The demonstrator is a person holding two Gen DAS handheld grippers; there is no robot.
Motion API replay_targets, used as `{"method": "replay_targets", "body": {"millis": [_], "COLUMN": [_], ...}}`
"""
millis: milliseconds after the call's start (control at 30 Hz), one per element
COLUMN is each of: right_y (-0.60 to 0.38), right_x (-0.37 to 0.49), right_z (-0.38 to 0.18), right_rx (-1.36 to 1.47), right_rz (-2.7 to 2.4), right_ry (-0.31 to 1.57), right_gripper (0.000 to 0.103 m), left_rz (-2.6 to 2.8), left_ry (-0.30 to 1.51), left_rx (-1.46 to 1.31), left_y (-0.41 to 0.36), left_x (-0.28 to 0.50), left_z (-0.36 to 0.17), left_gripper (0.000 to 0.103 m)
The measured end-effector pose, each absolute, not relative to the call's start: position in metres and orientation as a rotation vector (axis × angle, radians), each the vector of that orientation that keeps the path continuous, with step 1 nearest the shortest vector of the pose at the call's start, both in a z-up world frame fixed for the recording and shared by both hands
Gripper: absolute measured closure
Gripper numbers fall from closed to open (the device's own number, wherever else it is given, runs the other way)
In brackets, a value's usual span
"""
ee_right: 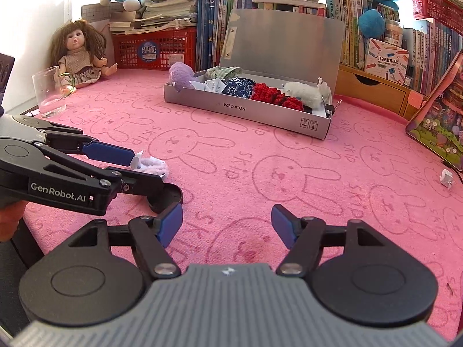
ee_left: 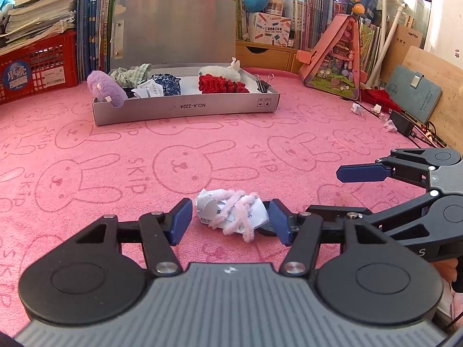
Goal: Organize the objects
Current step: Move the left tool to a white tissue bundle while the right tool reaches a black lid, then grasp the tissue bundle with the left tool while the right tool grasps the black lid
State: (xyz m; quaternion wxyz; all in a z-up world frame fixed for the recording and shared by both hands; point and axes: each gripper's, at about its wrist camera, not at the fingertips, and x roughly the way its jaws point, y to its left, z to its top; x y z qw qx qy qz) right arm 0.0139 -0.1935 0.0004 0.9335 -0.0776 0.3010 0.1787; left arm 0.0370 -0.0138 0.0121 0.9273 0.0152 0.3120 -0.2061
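The left tongs (ee_left: 233, 222) straddled a paper wad (ee_left: 231, 212) wrapped in pink pipe cleaner on the pink tabletop (ee_left: 144, 173), blue pads just beside it but not pressing, so released. A black lid (ee_right: 166, 198) lay beside the wad. The right tongs (ee_right: 227, 225) hovered nearby, spread and empty. Farther back sat the open grey box (ee_left: 185, 107) of soft items.

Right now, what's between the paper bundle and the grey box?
Only bare pink bunny cloth between the paper bundle and grey box, seen in the left wrist view.
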Motion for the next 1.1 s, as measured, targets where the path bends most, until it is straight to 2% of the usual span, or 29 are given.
{"method": "replay_targets", "body": {"millis": [300,467,567,633,700,900,1100], "right_y": [-0.171,-0.157,-0.151,-0.150,-0.151,-0.164,-0.165], "right_x": [0.018,0.019,0.017,0.016,0.016,0.023,0.025], "right_z": [-0.003,-0.007,-0.008,-0.007,-0.006,-0.006,-0.009], "right_rx": [-0.164,-0.181,-0.188,-0.188,-0.188,-0.131,-0.112], "right_rz": [0.412,0.439,0.456,0.452,0.427,0.332,0.279], "right_ry": [0.617,0.625,0.626,0.623,0.620,0.625,0.612], "right_gripper": [0.024,0.025,0.035,0.046,0.062,0.066,0.063], "left_rz": [-0.291,-0.285,-0.280,-0.278,-0.272,-0.260,-0.224], "left_ry": [0.620,0.620,0.613,0.612,0.617,0.629,0.622], "left_rx": [0.068,0.055,0.061,0.057,0.058,0.042,0.087], "left_y": [0.000,0.006,0.004,0.002,0.000,-0.004,-0.014], "left_x": [0.044,0.048,0.050,0.052,0.055,0.060,0.061], "left_z": [0.014,0.013,0.012,0.011,0.010,0.005,0.000], "left_gripper": [0.038,0.033,0.027,0.024,0.024,0.021,0.017]}}
